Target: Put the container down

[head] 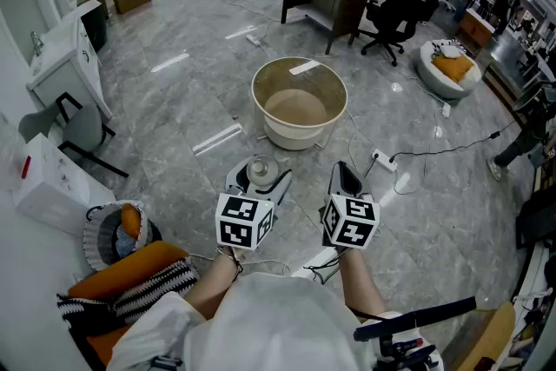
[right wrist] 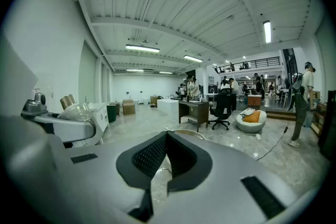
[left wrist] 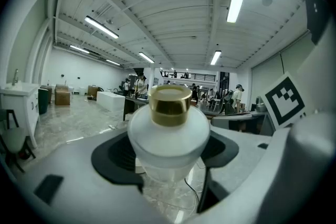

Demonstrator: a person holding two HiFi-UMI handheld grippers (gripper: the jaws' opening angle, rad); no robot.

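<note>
Container sits pinched in the left claw, whose dark pads press on its two sides. It is a squat, round-shouldered jar of frosted white material, clearer toward the bottom, topped with a shiny gold cap, and it stands upright. In the head view it hangs above the grey marble floor, just short of a big beige tub that stands on that floor. The right claw is level beside it, its pads pressed together at the tips with nothing between them.
</note>
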